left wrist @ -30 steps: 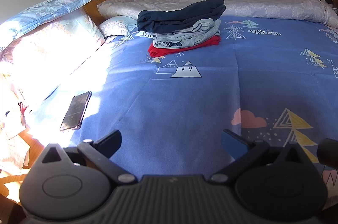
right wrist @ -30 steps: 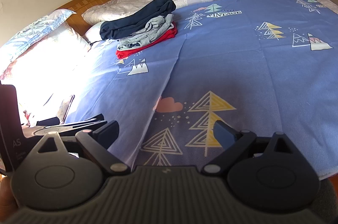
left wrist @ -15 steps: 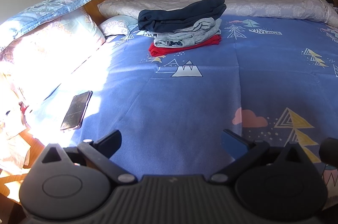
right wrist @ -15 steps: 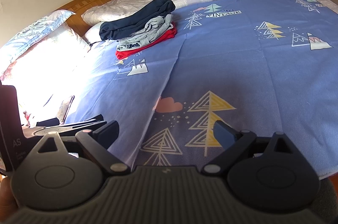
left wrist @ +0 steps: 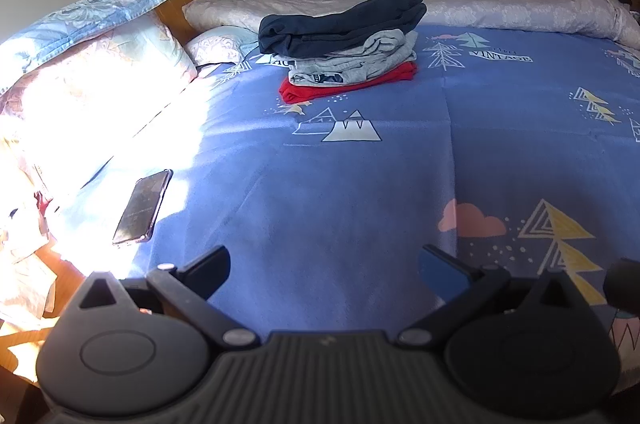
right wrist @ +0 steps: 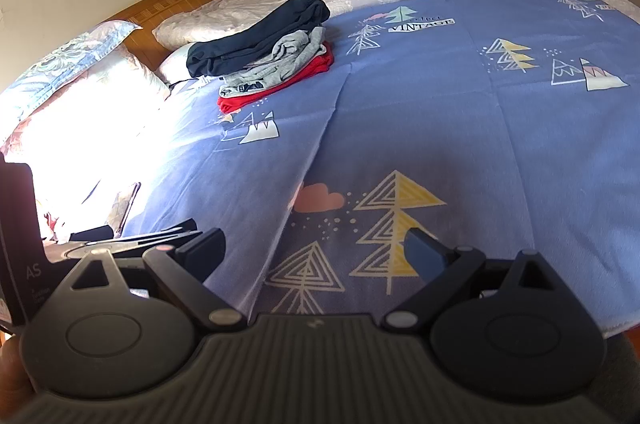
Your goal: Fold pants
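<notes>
Folded pants stack (left wrist: 344, 42) lies well beyond both grippers; left gripper (left wrist: 325, 270) and right gripper (right wrist: 314, 247) fingers spread, empty.

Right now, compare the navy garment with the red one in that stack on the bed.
The navy garment sits on top of the stack; the red garment lies at the bottom, under a grey one. The navy garment looks bulky and shows fully; the red garment looks flatter, with only its edge showing. Both are folded.
</notes>
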A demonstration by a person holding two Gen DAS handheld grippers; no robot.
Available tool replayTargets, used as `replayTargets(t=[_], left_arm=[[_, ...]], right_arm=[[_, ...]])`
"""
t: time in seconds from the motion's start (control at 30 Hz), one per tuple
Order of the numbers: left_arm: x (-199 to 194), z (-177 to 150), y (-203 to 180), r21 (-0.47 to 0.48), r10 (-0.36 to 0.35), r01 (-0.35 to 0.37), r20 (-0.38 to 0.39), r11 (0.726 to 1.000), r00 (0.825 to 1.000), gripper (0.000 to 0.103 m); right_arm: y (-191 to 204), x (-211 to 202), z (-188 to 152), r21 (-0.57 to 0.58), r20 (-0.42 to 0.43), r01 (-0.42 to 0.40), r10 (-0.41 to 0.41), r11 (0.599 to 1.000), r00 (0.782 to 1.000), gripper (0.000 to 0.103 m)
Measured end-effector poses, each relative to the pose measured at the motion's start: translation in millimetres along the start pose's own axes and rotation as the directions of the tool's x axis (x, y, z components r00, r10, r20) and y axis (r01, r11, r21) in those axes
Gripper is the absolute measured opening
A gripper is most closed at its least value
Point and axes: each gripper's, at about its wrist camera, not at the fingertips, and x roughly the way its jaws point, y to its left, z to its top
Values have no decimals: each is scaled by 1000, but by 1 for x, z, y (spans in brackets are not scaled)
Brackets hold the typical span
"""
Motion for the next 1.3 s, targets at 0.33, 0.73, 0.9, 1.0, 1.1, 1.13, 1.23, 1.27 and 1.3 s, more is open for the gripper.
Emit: replayTargets(t=[0.33,0.73,0.9,1.0,1.1,1.13,1.23,1.27,1.3], left_arm=[[2,0,1,-1,0,0,-10,1000,1000,103],[3,-1,1,-2,0,0,-16,1000,1000,103],[3,-2,1,-2,1,-1,-17,1000,1000,103],[4,-3,1,-3,1,-1,-18,1000,1000,103],[4,-2,1,-3,0,0,-18,1000,1000,103],[4,-2,1,-3,0,0,-18,1000,1000,103],[4,-3,1,-4,-1,1,-21,1000,1000,103],[5,-4,1,-5,0,0,-22,1000,1000,103],[5,-5,2,-6,0,0,-22,1000,1000,103]], right_arm=[[0,1,-2,7,-2,2,-2,1000,1000,97],[0,2,-2,9,-3,2,-2,1000,1000,97],[0,2,-2,9,-3,2,-2,1000,1000,97],[0,2,-2,9,-3,2,-2,1000,1000,97],[0,2,-2,10,-3,2,-2,1000,1000,97],[0,2,-2,10,-4,2,-2,1000,1000,97],[0,2,-2,9,-3,2,-2,1000,1000,97],[0,2,-2,9,-4,2,-2,1000,1000,97],[0,2,-1,9,-4,2,-2,1000,1000,97]])
